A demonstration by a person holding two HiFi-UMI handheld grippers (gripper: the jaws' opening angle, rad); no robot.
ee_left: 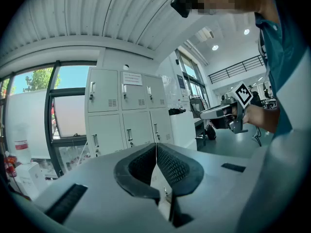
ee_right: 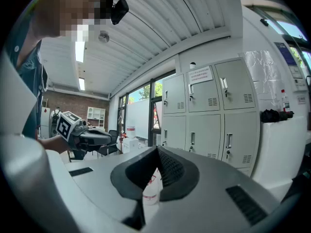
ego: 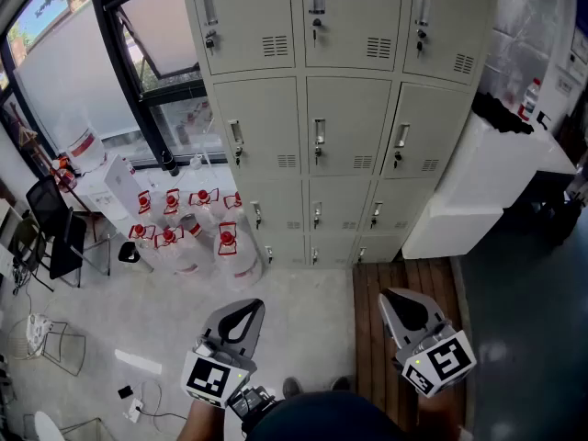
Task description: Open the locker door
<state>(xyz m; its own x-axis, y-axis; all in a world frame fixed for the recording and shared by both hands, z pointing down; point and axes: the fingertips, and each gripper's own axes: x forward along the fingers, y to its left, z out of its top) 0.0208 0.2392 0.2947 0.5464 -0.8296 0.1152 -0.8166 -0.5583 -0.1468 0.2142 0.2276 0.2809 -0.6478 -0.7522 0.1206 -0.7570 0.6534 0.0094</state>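
A block of beige lockers (ego: 317, 127) stands against the far wall, and every door I can see is closed, each with a vertical handle and a lock. The lockers also show in the left gripper view (ee_left: 129, 110) and the right gripper view (ee_right: 209, 115). My left gripper (ego: 246, 307) is held low near the person's body, well short of the lockers. Its jaws are shut with nothing between them (ee_left: 156, 144). My right gripper (ego: 397, 298) hangs beside it over the wooden boards, also shut and empty (ee_right: 157, 148).
Several water jugs with red caps (ego: 188, 228) stand on the floor left of the lockers, under a large window (ego: 138, 44). A white cabinet (ego: 487, 173) juts out on the right. A wooden platform (ego: 404, 283) lies before the lockers, and a black chair (ego: 55, 228) stands far left.
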